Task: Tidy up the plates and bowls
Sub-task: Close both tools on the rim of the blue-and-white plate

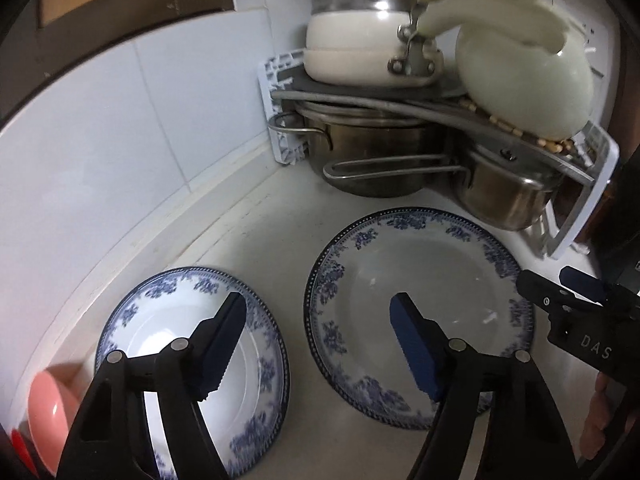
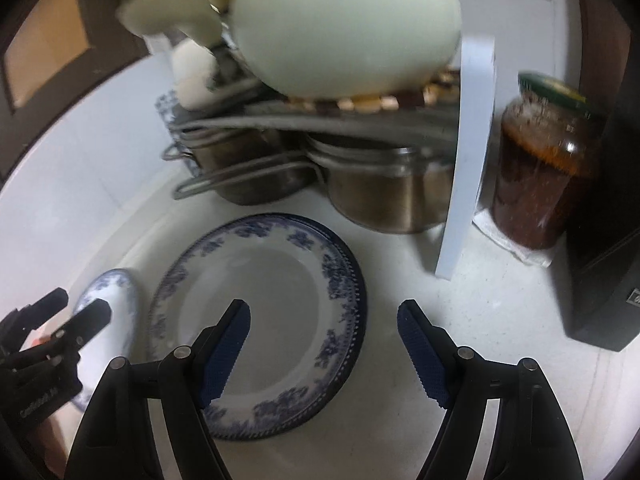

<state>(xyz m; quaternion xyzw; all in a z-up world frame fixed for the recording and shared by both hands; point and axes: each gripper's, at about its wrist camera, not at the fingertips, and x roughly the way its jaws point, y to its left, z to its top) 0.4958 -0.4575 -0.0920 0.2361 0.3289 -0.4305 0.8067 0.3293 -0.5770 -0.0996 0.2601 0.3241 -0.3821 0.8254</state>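
Observation:
A large blue-and-white plate (image 1: 420, 280) lies flat on the white counter; it also shows in the right wrist view (image 2: 280, 276). A smaller blue-and-white bowl (image 1: 160, 320) sits to its left, seen too in the right wrist view (image 2: 116, 296). A pink bowl (image 1: 46, 404) sits at the far left edge. My left gripper (image 1: 320, 316) is open and empty, above the gap between bowl and plate. My right gripper (image 2: 324, 320) is open and empty over the plate's right rim; it also shows in the left wrist view (image 1: 560, 284). The left gripper appears in the right wrist view (image 2: 76, 308).
A white corner rack (image 1: 580, 208) holds steel pots (image 1: 368, 156) below and white pots (image 1: 360, 44) with a pale lid (image 1: 528, 84) above. A jar of brown preserve (image 2: 540, 168) and a black box (image 2: 608, 280) stand at the right. Tiled wall (image 1: 120, 120) curves behind.

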